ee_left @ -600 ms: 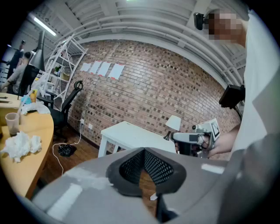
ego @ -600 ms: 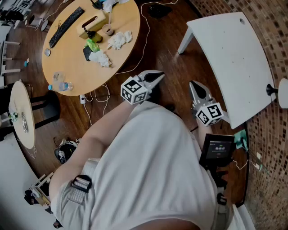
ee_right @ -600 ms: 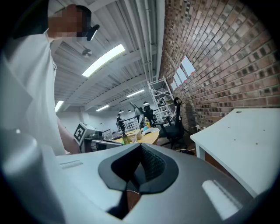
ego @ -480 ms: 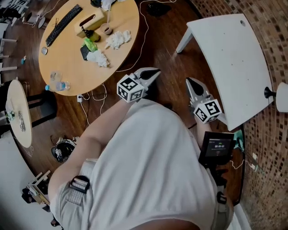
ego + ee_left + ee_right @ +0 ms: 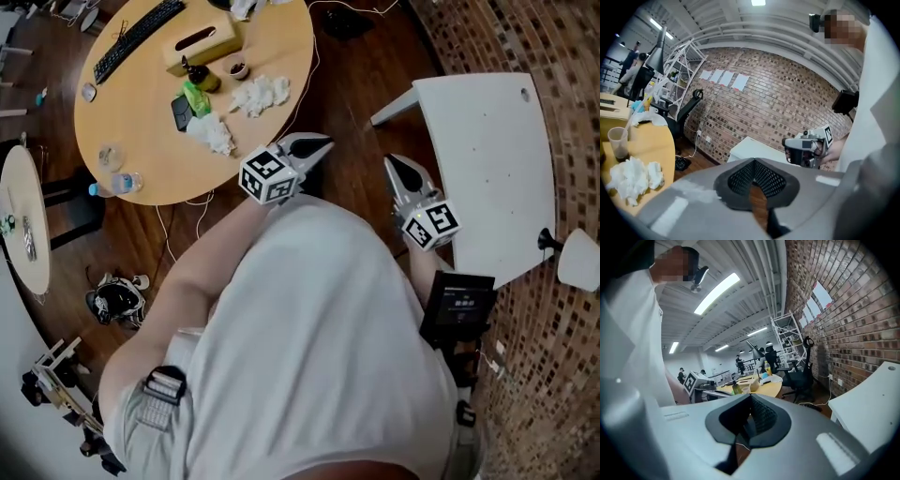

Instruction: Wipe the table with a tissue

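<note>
Pointing slightly downward before the torso (image 5: 319, 356), left tool (image 5: 323, 143), right tool (image 5: 391, 161), both closed and empty

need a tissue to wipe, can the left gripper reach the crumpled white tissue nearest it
Probably yes: nothing blocks the left gripper from the crumpled white tissue, though its jaws are shut.

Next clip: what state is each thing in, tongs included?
left tongs: shut, nothing held
right tongs: shut, nothing held
tissues: crumpled, lying loose
tissue box: lying flat, slot facing up
water bottle: lying on its side
cup: upright
</note>
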